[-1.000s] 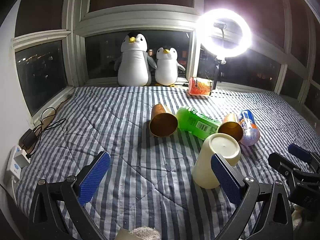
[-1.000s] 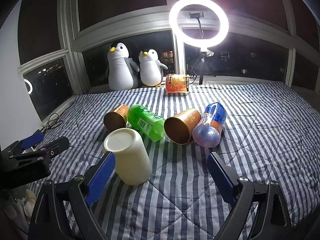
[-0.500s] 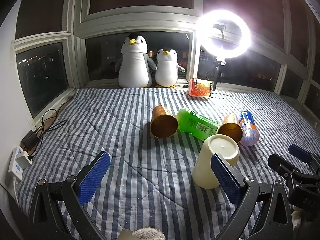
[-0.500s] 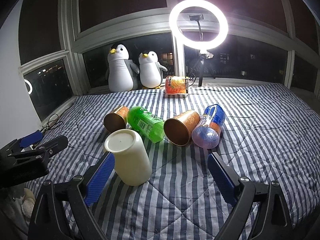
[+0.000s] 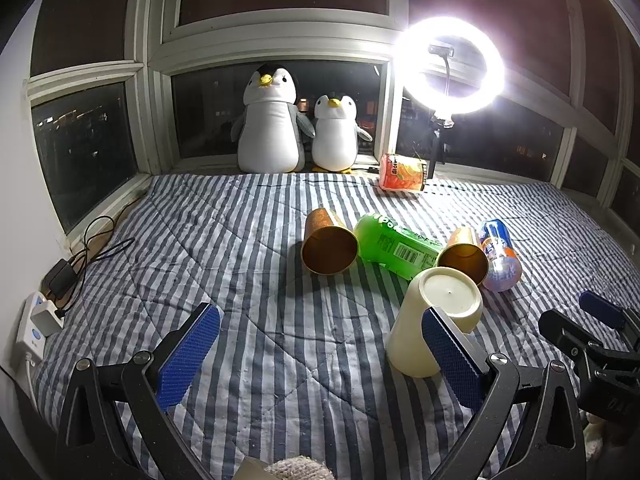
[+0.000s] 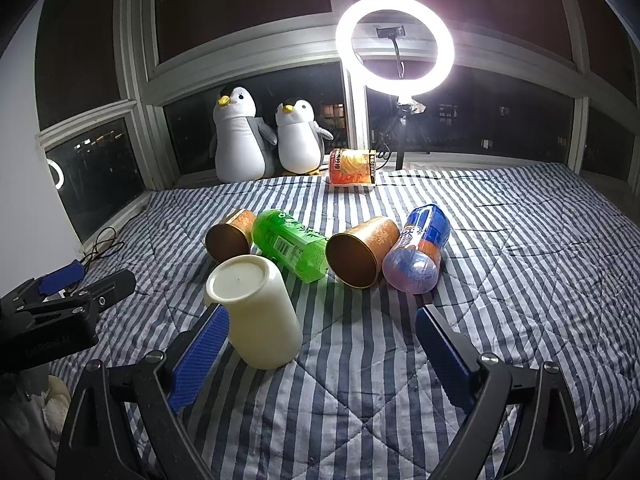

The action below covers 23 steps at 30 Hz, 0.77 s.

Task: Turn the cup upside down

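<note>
A cream cup [image 5: 430, 320] stands upside down on the striped blanket, base up; it also shows in the right wrist view [image 6: 256, 312]. My left gripper [image 5: 320, 356] is open and empty, its right pad [image 5: 450, 360] in front of the cup's near side. My right gripper [image 6: 320, 356] is open and empty, its left pad [image 6: 198, 354] just beside the cup. Each gripper shows at the other view's edge: the right gripper [image 5: 592, 344] and the left gripper [image 6: 68, 292].
Two gold cups [image 6: 362, 252] [image 6: 230, 236], a green bottle [image 6: 290, 244] and a blue-orange bottle [image 6: 418, 254] lie on their sides behind the cream cup. Two penguin plushes [image 5: 270, 120], an orange carton [image 5: 402, 172] and a ring light [image 5: 452, 76] stand at the window. A power strip with cables [image 5: 40, 316] lies left.
Both views have shifted very slightly; the cup and the other objects have not moved. Both grippers stay open.
</note>
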{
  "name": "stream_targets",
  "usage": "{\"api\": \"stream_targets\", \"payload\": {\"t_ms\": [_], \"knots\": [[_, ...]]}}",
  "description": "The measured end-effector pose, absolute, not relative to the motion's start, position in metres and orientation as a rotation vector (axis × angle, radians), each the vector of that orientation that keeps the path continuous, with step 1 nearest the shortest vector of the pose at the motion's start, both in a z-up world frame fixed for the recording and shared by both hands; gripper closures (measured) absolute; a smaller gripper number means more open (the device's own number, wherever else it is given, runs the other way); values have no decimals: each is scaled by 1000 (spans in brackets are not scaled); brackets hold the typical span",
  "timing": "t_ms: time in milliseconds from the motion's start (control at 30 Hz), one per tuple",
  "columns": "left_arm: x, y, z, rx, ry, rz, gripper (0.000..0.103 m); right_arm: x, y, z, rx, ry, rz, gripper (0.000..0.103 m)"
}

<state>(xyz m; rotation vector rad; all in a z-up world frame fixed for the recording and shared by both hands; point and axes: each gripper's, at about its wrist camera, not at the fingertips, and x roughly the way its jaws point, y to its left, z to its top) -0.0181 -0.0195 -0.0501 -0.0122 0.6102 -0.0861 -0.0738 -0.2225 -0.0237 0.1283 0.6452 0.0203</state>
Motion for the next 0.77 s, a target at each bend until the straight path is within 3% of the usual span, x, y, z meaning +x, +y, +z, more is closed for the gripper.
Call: {"api": "stream_targets", "payload": {"t_ms": [767], "knots": [[-16, -19, -50, -18, 619, -82, 1, -74, -224, -28, 137, 657, 21, 11]]}}
